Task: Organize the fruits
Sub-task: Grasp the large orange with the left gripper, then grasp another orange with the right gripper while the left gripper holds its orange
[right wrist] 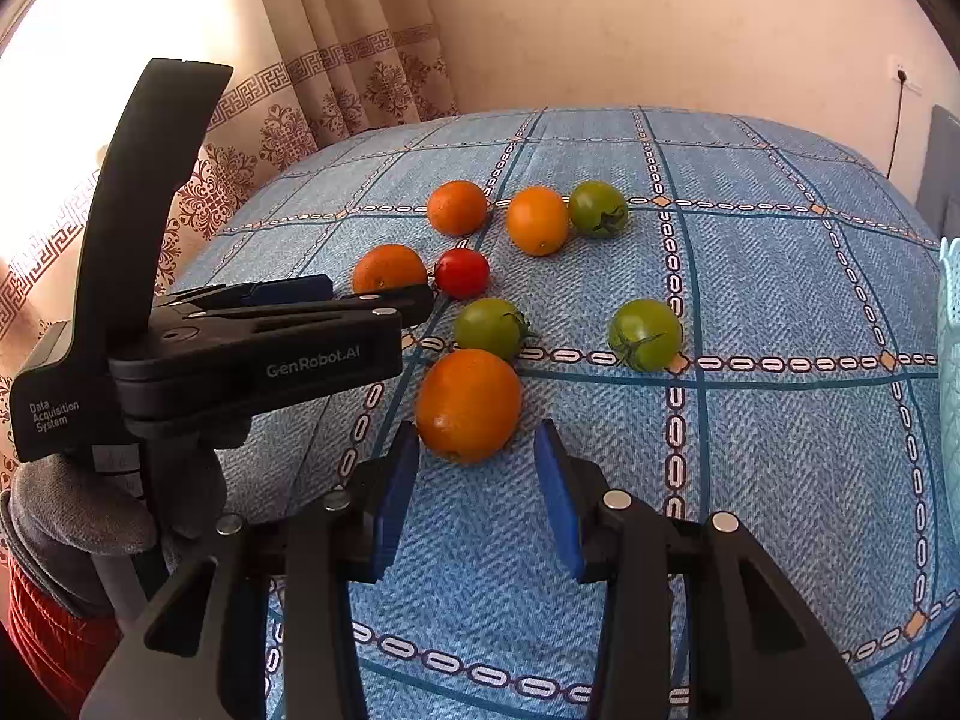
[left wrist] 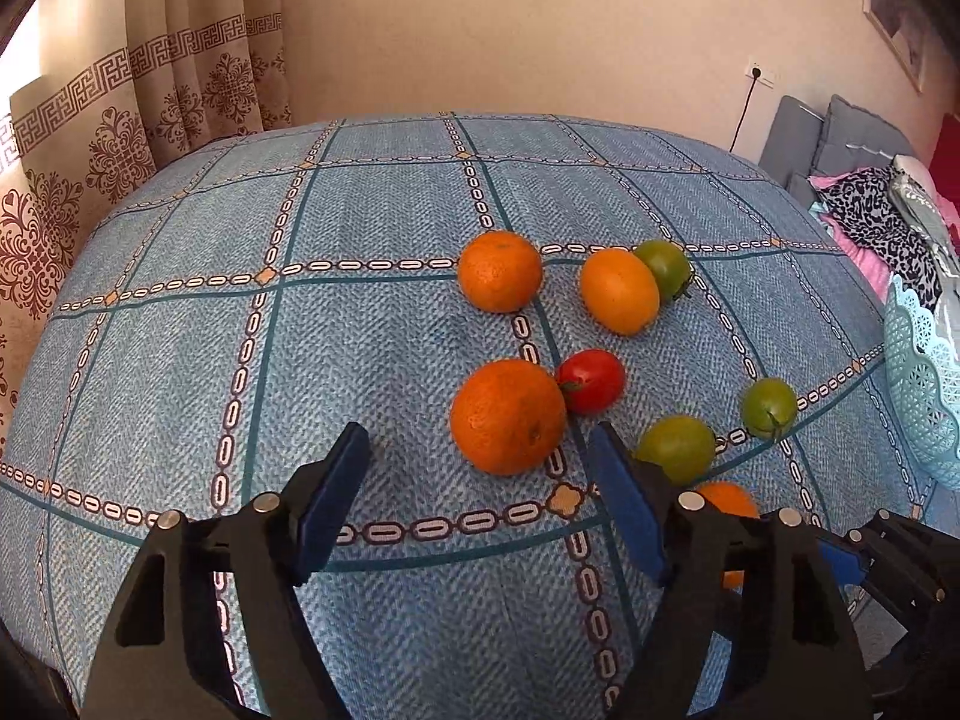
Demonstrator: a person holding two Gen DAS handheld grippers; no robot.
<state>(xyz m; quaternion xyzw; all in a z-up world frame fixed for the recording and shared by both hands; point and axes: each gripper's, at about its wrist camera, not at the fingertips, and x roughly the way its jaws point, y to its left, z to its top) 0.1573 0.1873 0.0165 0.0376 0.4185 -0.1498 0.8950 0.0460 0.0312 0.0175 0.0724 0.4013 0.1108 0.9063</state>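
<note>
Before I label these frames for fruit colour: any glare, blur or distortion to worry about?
Left wrist view: fisheye bulges the checked blue tablecloth; fruit sharp, lighting soft. Right wrist view: the window at upper left is blown out white, yet the nearest orange stays crisp.

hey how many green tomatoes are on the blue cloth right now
3. One green tomato touches the far orange; a second sits just behind the nearest orange; a third lies alone to the right. None appears hidden.
</note>
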